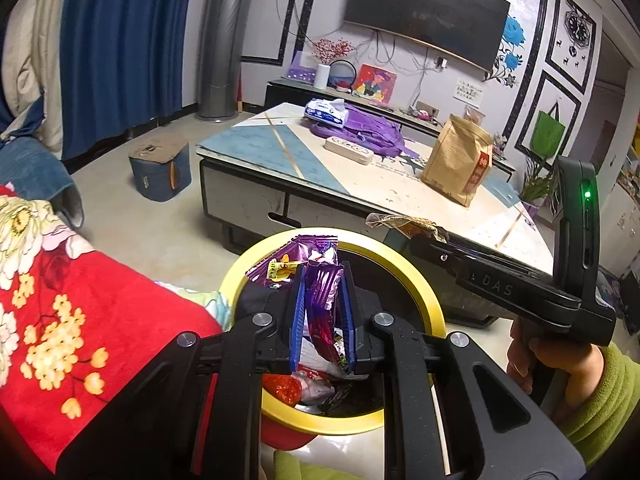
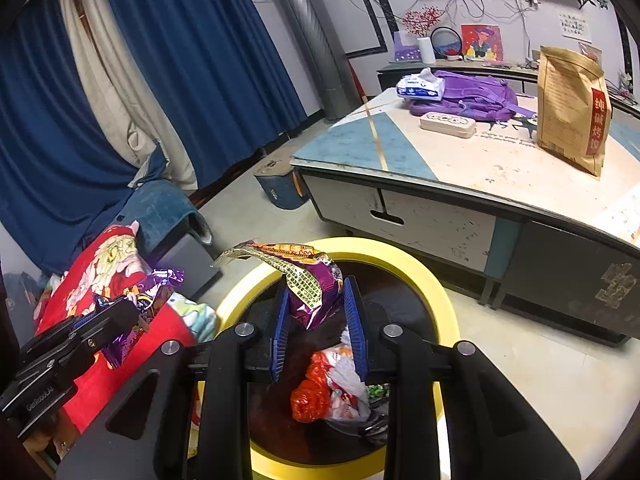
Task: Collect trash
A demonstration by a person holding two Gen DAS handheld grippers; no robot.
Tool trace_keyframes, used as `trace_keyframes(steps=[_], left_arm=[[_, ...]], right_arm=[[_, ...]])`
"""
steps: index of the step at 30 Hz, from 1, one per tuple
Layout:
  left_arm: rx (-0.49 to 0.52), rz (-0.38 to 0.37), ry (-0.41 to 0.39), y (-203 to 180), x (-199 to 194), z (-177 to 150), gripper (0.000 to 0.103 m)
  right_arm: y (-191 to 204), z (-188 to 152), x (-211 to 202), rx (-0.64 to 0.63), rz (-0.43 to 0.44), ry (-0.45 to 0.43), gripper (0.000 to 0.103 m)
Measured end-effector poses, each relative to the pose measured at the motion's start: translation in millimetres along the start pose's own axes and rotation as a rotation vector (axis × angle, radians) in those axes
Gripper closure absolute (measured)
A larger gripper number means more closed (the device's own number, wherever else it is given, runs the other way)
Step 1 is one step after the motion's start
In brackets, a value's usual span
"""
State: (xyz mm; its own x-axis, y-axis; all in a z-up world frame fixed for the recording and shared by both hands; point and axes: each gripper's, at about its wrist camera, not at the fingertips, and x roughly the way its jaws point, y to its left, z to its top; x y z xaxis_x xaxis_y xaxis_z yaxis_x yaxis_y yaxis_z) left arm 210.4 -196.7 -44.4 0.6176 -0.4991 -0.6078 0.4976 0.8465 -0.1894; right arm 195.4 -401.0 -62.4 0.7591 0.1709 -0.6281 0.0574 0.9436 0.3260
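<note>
Hovering tools [image 1: 322,316] grip wrappers [image 2: 314,290].

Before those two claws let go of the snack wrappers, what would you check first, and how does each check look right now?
1. Left claw grips the crumpled purple foil wrapper: ok.
2. Right claw grips the purple and orange snack packet: ok.
3. Round yellow-rimmed bin sits below both claws: ok.
4. Bin has room above the red and white rubbish: ok.
5. Wrappers will drop clear of the rim: cannot tell.
</note>
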Motion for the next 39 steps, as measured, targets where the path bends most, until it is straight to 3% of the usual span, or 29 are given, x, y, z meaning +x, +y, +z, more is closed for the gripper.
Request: trace_keyframes(steps=[13,15,17,23,26,28,31,33,35,39], left_arm=[[0.013,-0.017,0.044,-3.5,26.9,-2.1,0.091],[0.015,-0.020,0.048,-3.1,28.9,-1.3,0.080],[0.015,-0.018,0.048,-2.7,30.5,-1.2,0.075],[0.015,-0.002,0.033,-3.3,27.6,-0.7,0.050],[0.003,0.027,0.016,-0.4,22.3,-0.4,0.031],[-0.008,0.038,0.003,1.3,16.5,-0.1,0.029],[-0.027,0.062,-0.023,4.1,5.3,1.0,0.014],[-0.036,0.073,-0.038,6.1,-3.1,1.5,0.011],[-0.040,0.087,-0.052,7.0,-11.2,2.1,0.011],[-0.055,0.109,-0.078,10.4,-30.7,-1.2,0.011]], right_arm=[[-21.5,-9.6,12.0,0.032,-0.011,0.050,0.072],[-23.6,-10.5,12.1,0.037,-0.012,0.053,0.070],[-25.8,-10.9,11.5,0.045,-0.013,0.051,0.067],[-28.5,-10.2,4.2,0.045,-0.022,0.033,0.052],[-30.0,-10.7,-1.7,0.051,-0.025,0.020,0.043],[-28.7,-11.3,-6.4,0.045,-0.025,0.011,0.037],[-22.9,-12.2,-13.8,0.031,-0.023,0.000,0.029],[-19.2,-13.0,-19.5,0.025,-0.022,-0.011,0.020],[-12.8,-14.9,-27.2,0.013,-0.018,-0.025,0.020],[2.7,-19.8,-42.6,-0.012,-0.008,-0.048,0.009]])
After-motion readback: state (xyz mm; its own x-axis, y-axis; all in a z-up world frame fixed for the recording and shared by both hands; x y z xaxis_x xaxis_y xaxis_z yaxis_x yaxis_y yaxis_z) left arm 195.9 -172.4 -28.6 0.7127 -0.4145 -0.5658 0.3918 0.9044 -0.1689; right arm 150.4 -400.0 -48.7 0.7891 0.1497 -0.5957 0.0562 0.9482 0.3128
